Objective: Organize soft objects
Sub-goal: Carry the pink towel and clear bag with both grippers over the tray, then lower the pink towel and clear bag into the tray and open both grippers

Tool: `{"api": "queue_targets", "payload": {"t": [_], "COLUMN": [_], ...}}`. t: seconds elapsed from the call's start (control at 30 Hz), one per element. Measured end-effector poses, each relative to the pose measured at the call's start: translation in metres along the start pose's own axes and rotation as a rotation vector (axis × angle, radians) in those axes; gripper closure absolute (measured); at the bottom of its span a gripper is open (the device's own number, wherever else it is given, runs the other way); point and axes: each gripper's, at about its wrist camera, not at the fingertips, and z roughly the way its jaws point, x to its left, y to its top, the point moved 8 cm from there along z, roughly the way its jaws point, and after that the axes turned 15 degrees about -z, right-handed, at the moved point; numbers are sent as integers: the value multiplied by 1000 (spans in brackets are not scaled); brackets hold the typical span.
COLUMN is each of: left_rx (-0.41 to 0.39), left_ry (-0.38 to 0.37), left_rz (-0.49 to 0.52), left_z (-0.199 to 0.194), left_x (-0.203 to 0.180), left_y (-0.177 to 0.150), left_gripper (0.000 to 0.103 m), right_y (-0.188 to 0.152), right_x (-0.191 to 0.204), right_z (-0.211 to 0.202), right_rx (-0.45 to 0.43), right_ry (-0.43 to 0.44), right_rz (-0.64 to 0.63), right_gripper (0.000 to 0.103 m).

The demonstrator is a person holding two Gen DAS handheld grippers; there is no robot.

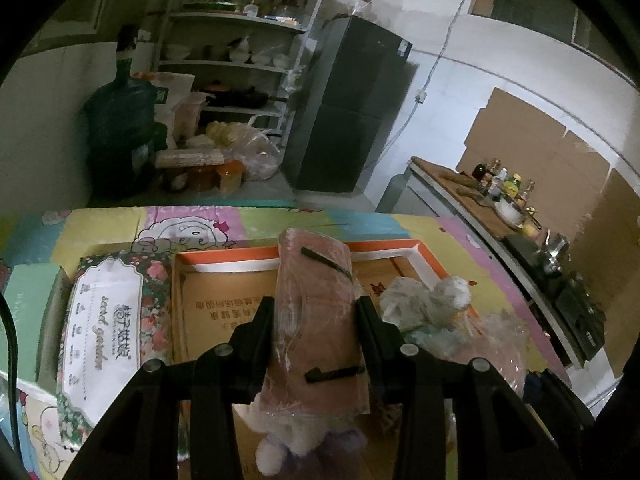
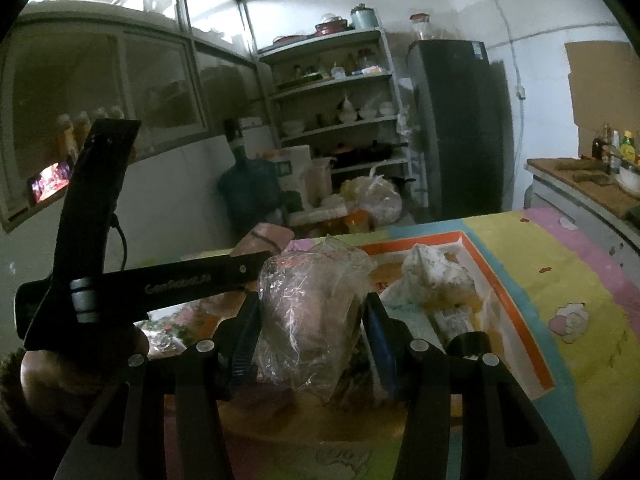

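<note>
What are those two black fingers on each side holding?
The left gripper clamps a pink plastic-wrapped toy mid-body; the right gripper clamps a clear-wrapped bundle by its sides.

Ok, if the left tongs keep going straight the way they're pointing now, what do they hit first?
The left tongs, shut on a pink plastic-wrapped soft bundle, point down into the orange-rimmed cardboard box. The bundle's front end would probably meet the box's brown floor or far rim first; depth is unclear.

Table covered in a pastel cartoon-print cloth (image 1: 400, 228), filling the lower half of both views. Lying on it: an orange-rimmed cardboard box (image 1: 224, 256) at centre, and a floral-edged white packet (image 1: 100, 320) at lower left, just beside the box's left wall.
</note>
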Motion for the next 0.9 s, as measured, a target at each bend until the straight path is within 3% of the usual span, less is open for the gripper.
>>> {"api": "queue_targets", "payload": {"t": [0.47, 0.9], "left_rx": [64, 80], "left_ry": [36, 55], "left_rz": [-55, -51], "left_z": [32, 40], "left_x": [17, 17], "left_y": [-3, -5], "left_gripper": [62, 62], "right_y": [-19, -25], "right_x": [1, 4], "right_z": [46, 55], "right_rx": [112, 142], "right_ry": [82, 114], "right_rz": [-11, -13], "right_gripper": [50, 50]}}
